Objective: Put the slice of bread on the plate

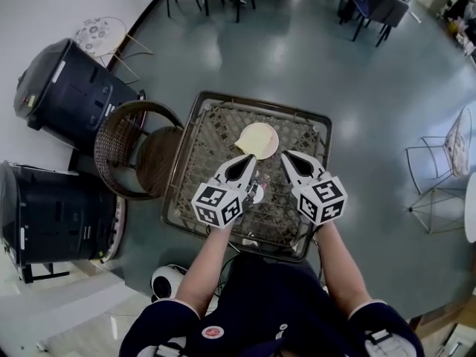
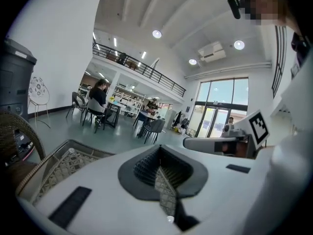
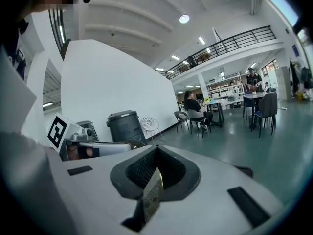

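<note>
In the head view a pale round plate [image 1: 262,134] lies on the woven table top [image 1: 296,129], and a pale slice of bread [image 1: 248,145] seems to lie on it, its corner poking over the plate's left rim. My left gripper [image 1: 248,160] and right gripper [image 1: 286,156] hover side by side just in front of the plate, clear of it. Both are shut with nothing between the pads. The left gripper view [image 2: 158,152] and the right gripper view [image 3: 157,154] each look out level across the hall over closed, empty jaws.
A brown wicker chair [image 1: 137,151] stands against the table's left side. Two black bins [image 1: 68,91] [image 1: 50,214] stand further left by the white wall. White wire chairs [image 1: 455,147] are at the right. People sit at tables [image 2: 100,104] across the hall.
</note>
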The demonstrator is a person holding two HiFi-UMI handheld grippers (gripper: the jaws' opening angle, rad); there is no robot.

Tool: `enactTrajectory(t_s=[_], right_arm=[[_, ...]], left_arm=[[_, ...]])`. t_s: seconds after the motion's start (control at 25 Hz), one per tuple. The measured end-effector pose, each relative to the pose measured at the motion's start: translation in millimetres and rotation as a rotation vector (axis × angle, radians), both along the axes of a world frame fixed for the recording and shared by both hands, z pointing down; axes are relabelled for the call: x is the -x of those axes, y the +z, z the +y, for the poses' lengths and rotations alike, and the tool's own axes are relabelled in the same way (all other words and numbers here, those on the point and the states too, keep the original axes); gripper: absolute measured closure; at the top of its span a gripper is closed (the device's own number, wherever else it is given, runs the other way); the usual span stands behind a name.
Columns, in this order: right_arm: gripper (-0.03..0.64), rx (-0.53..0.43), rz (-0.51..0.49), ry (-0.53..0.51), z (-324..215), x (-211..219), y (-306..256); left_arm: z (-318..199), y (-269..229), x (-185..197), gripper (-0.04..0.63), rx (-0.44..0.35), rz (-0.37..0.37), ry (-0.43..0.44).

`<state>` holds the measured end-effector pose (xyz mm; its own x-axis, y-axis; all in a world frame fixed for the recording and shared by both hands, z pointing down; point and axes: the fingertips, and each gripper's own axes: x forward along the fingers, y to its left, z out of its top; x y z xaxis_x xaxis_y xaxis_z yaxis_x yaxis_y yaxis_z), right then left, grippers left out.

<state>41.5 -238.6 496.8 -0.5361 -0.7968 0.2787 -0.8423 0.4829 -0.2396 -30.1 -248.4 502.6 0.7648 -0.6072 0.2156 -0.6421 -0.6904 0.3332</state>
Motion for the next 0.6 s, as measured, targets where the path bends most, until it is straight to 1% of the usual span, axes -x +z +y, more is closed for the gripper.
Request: enactTrajectory(t_s=[0.32,0.6], right_arm=[[0.611,-0.077,-0.023,-0.022,26,0,-40],[0.611,-0.125,-0.037,-0.047,41,5,-60]], left_arm=[[35,-49,-8,0.588,-0.073,0.059,0.023],[52,-70,-11,0.588,-0.111,0.076,0.041]])
